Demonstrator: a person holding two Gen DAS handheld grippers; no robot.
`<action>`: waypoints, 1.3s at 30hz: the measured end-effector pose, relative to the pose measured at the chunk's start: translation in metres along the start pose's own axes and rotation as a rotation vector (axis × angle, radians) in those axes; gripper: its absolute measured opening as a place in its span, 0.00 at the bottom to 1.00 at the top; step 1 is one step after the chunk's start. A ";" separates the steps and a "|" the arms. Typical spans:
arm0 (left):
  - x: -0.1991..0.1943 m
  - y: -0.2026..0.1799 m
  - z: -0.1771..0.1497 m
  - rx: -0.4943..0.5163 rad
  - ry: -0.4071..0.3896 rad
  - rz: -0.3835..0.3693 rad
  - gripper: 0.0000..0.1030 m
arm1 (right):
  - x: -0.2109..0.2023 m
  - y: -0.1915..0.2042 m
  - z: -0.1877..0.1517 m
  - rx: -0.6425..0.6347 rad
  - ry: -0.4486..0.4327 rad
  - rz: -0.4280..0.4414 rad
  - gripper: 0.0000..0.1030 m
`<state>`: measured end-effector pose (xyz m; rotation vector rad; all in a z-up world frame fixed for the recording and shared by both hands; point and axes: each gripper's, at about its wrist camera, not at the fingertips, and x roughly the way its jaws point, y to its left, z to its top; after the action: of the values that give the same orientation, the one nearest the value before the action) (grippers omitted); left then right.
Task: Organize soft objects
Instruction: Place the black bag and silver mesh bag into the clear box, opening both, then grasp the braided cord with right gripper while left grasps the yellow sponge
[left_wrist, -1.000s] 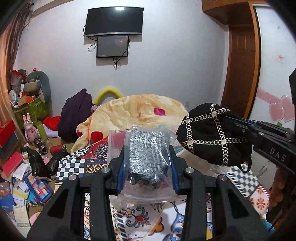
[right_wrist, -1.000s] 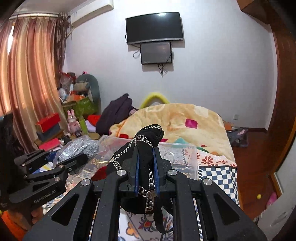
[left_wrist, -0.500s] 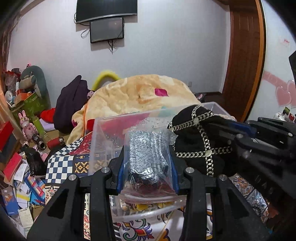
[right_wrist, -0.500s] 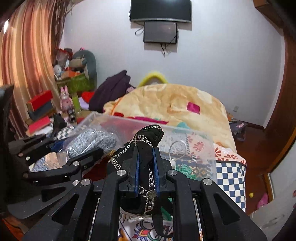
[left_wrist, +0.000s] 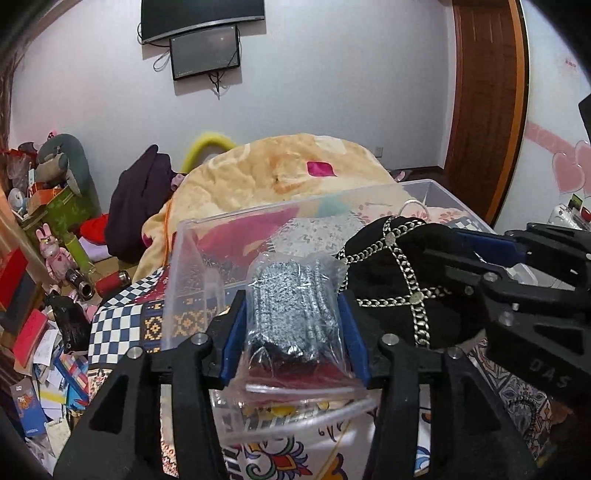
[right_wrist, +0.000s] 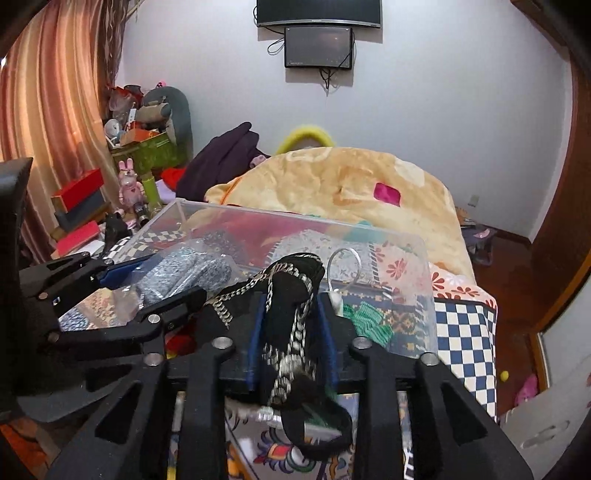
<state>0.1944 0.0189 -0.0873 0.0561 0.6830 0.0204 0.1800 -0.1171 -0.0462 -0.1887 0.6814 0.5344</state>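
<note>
My left gripper (left_wrist: 293, 314) is shut on a clear plastic bag of grey knit fabric (left_wrist: 295, 306) and holds it over the near edge of a clear plastic storage box (left_wrist: 258, 218). The bag also shows in the right wrist view (right_wrist: 184, 269). My right gripper (right_wrist: 291, 317) is shut on a black hat with silver chain trim (right_wrist: 291, 295), held over the same box (right_wrist: 295, 221). The hat shows to the right of the bag in the left wrist view (left_wrist: 391, 280). The box holds colourful soft items.
The box sits on a patterned bedspread (left_wrist: 122, 321). A yellow blanket (left_wrist: 288, 173) is heaped behind it. Dark clothing (left_wrist: 140, 199) lies at the back left. Toys and boxes (left_wrist: 55, 221) clutter the floor at left. A wooden door (left_wrist: 484, 103) stands at right.
Both grippers have moved forward and down toward the clear box with their loads. The bag and the hat now hang over the box's near side.
</note>
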 end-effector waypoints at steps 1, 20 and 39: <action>-0.003 -0.001 -0.001 0.004 -0.010 0.007 0.55 | -0.004 -0.001 -0.001 0.000 -0.007 0.003 0.30; -0.092 -0.006 -0.036 -0.046 -0.108 -0.135 0.82 | -0.078 -0.012 -0.036 0.018 -0.152 0.038 0.73; -0.078 -0.055 -0.110 -0.030 0.037 -0.237 0.82 | -0.063 -0.010 -0.128 0.088 0.031 0.067 0.71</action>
<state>0.0641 -0.0343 -0.1264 -0.0540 0.7223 -0.1969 0.0742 -0.1942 -0.1036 -0.0925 0.7418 0.5654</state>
